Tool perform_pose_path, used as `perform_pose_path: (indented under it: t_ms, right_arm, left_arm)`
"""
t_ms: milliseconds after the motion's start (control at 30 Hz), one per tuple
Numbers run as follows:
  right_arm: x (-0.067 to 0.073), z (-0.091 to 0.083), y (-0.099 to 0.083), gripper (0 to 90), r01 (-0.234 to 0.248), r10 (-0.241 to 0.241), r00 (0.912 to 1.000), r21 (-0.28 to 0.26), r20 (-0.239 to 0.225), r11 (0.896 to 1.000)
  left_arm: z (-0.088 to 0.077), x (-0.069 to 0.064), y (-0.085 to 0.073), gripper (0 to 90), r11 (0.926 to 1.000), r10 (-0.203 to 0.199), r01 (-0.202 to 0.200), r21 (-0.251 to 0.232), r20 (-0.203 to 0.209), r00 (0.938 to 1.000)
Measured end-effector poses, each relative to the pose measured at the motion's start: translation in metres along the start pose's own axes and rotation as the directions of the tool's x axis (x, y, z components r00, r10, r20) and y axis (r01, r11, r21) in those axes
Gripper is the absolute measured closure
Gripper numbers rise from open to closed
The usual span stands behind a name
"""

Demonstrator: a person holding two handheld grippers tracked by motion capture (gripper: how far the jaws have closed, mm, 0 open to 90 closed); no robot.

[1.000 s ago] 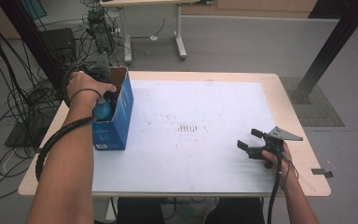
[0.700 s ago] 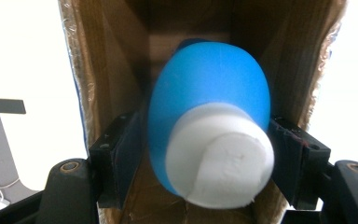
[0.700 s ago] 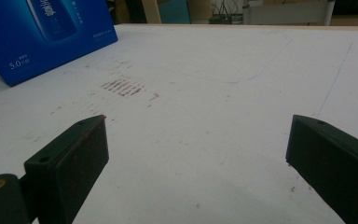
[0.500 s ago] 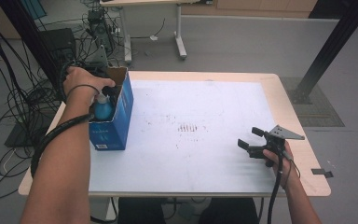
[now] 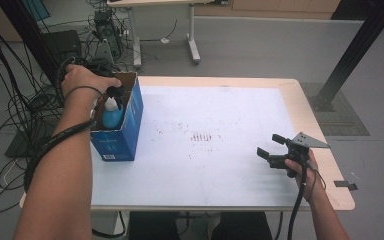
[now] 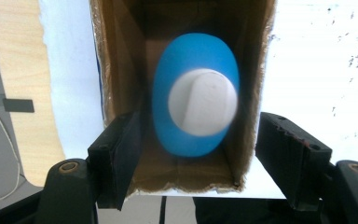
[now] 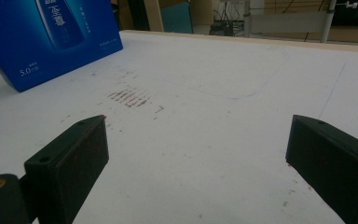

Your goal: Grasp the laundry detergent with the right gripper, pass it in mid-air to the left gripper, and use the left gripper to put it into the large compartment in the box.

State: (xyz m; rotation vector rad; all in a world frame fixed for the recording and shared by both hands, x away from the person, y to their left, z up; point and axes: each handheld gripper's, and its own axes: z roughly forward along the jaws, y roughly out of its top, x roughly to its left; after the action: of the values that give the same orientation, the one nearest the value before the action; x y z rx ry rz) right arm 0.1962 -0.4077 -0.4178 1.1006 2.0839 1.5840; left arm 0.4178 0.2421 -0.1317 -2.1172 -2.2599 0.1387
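Blue bottle with a white cap stood inside the open cardboard box at the frame's left; left gripper hovered released above it, right gripper gaped empty at lower right.

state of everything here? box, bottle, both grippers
blue box: upright on the table, top open, bottle inside
blue bottle: standing in the box, white cap on, not gripped
left gripper: open, over the box's mouth, jaws clear of the bottle
right gripper: open, empty, low over the table
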Motion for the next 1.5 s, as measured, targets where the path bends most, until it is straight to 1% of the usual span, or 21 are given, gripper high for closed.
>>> perform_pose_path:
  t_ms: [100, 200, 267, 300, 367, 400, 567, 767, 833, 933, 1033, 1067, 1100, 1133, 1167, 1200, 1233, 1267, 1333, 1467, 1500]
  right_arm:
    - [0.001, 0.0, 0.0, 5.5, 0.004, -0.004, 1.0, -0.002, -0.002, 1.0]
    - [0.001, -0.001, 0.0, 5.5, 0.003, -0.003, 1.0, -0.003, -0.004, 1.0]
    - [0.001, -0.001, 0.0, 5.5, 0.003, -0.003, 1.0, -0.003, -0.007, 1.0]
    - [0.001, -0.001, 0.0, 5.5, 0.004, -0.004, 1.0, -0.003, -0.007, 1.0]
    - [0.001, -0.001, 0.001, 5.5, 0.006, -0.006, 0.9999, -0.002, -0.008, 1.0]
    - [0.001, -0.001, 0.001, 5.5, 0.007, -0.007, 0.9999, -0.003, -0.008, 1.0]
    - [0.002, -0.001, 0.001, 5.5, 0.008, -0.008, 0.9999, -0.004, -0.011, 1.0]
    - [0.003, 0.001, 0.003, 5.5, 0.016, -0.016, 0.9998, -0.002, -0.016, 1.0]
    - [0.004, 0.002, 0.005, 5.5, 0.019, -0.019, 0.9997, -0.001, -0.018, 1.0]
    - [0.004, 0.003, 0.007, 5.5, 0.022, -0.022, 0.9996, 0.002, -0.02, 1.0]
    - [0.005, 0.004, 0.008, 5.5, 0.027, -0.027, 0.9993, 0.007, -0.024, 1.0]
    - [0.005, 0.005, 0.008, 5.6, 0.027, -0.027, 0.9993, 0.008, -0.025, 1.0]
    - [0.005, 0.005, 0.009, 5.6, 0.027, -0.027, 0.9993, 0.009, -0.028, 1.0]
    - [0.006, 0.006, 0.009, 5.6, 0.028, -0.028, 0.9992, 0.011, -0.027, 1.0]
    - [0.006, 0.006, 0.009, 5.6, 0.028, -0.028, 0.9992, 0.011, -0.027, 1.0]
    - [0.006, 0.007, 0.01, 5.6, 0.031, -0.03, 0.9991, 0.014, -0.03, 0.999]
    - [0.006, 0.007, 0.01, 5.6, 0.031, -0.03, 0.9991, 0.014, -0.03, 0.999]
    - [0.007, 0.008, 0.012, 5.6, 0.035, -0.035, 0.999, 0.019, -0.029, 0.999]
    - [0.007, 0.007, 0.013, 5.6, 0.038, -0.038, 0.9989, 0.02, -0.029, 0.999]
    - [0.007, 0.007, 0.016, 5.6, 0.042, -0.041, 0.9988, 0.022, -0.027, 0.999]
    - [0.007, 0.006, 0.017, 5.6, 0.043, -0.042, 0.9988, 0.025, -0.026, 0.999]
  left_arm:
    - [-0.004, -0.003, -0.002, 28.6, 1.0, 0.004, -0.004, -0.001, -0.007, 1.0]
    - [-0.012, -0.005, -0.007, 28.4, 0.9997, 0.014, -0.014, -0.018, -0.003, 0.9999]
    - [-0.013, -0.004, -0.008, 27.9, 0.9997, 0.014, -0.014, -0.02, 0.0, 0.9999]
    - [-0.017, -0.005, -0.011, 27.1, 0.9996, 0.017, -0.017, -0.025, -0.008, 0.9998]
    - [-0.018, -0.004, -0.012, 26.8, 0.9995, 0.015, -0.015, -0.027, -0.006, 0.9999]
    - [-0.02, -0.004, -0.014, 24.2, 0.9994, 0.014, -0.014, -0.03, -0.005, 0.9999]
    - [-0.023, -0.002, -0.019, 19.9, 0.9991, 0.015, -0.015, -0.039, 0.006, 0.9999]
    - [-0.027, -0.002, -0.025, 16.4, 0.9985, 0.025, -0.024, -0.05, 0.012, 0.9996]
    - [-0.028, -0.002, -0.027, 14.5, 0.9982, 0.033, -0.032, -0.051, 0.021, 0.9992]
    - [-0.032, -0.004, -0.034, 13.6, 0.9965, 0.044, -0.042, -0.073, 0.032, 0.9985]
    - [-0.036, -0.007, -0.039, 10.1, 0.9943, 0.064, -0.061, -0.088, 0.041, 0.9971]
    - [-0.037, -0.01, -0.041, 10.0, 0.9924, 0.079, -0.075, -0.098, 0.042, 0.996]
    - [-0.038, -0.011, -0.042, 9.3, 0.9914, 0.09, -0.084, -0.101, 0.053, 0.9945]
    - [-0.039, -0.014, -0.045, 8.8, 0.9892, 0.102, -0.097, -0.11, 0.049, 0.9935]
    - [-0.039, -0.014, -0.045, 8.8, 0.9892, 0.102, -0.097, -0.11, 0.049, 0.9935]
    - [-0.039, -0.021, -0.049, 8.8, 0.9849, 0.127, -0.121, -0.124, 0.042, 0.991]
    - [-0.039, -0.021, -0.049, 8.5, 0.9849, 0.127, -0.121, -0.124, 0.042, 0.991]
    - [-0.039, -0.028, -0.053, 8.3, 0.9804, 0.146, -0.139, -0.14, 0.045, 0.9882]
    - [-0.039, -0.035, -0.057, 8.3, 0.9746, 0.173, -0.164, -0.152, 0.045, 0.9839]
    - [-0.04, -0.047, -0.064, 8.1, 0.9636, 0.211, -0.198, -0.18, 0.056, 0.976]
    - [-0.039, -0.05, -0.066, 8.0, 0.961, 0.217, -0.205, -0.186, 0.05, 0.9748]
